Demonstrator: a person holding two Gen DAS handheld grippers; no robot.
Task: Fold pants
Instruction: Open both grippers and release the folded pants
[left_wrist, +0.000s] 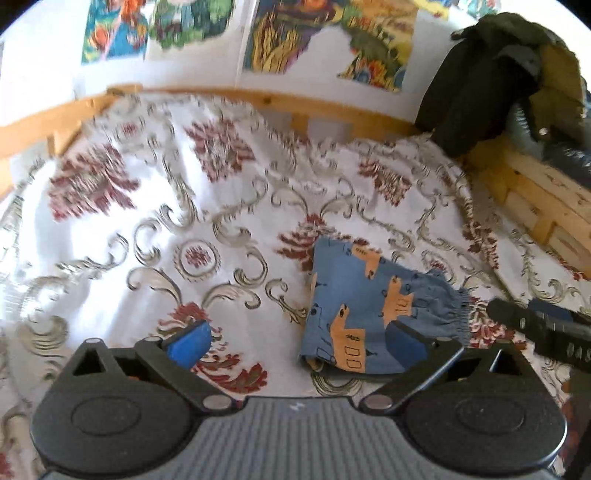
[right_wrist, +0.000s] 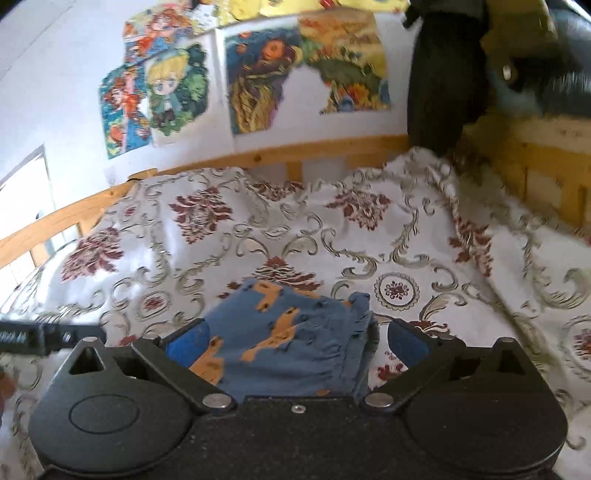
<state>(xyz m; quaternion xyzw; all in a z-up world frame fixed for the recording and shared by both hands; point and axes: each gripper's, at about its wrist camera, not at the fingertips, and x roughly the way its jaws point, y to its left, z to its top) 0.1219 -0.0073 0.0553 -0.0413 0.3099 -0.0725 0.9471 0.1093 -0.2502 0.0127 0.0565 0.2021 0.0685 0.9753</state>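
Both grippers, left (left_wrist: 297, 341) and right (right_wrist: 295, 341), gape wide, gripping nothing, above folded blue pants (left_wrist: 373, 306) lying on the floral bedspread (left_wrist: 147, 206)

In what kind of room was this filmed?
Probably a child's bedroom: a wooden bed frame, a patterned bedspread and cartoon posters on the wall.
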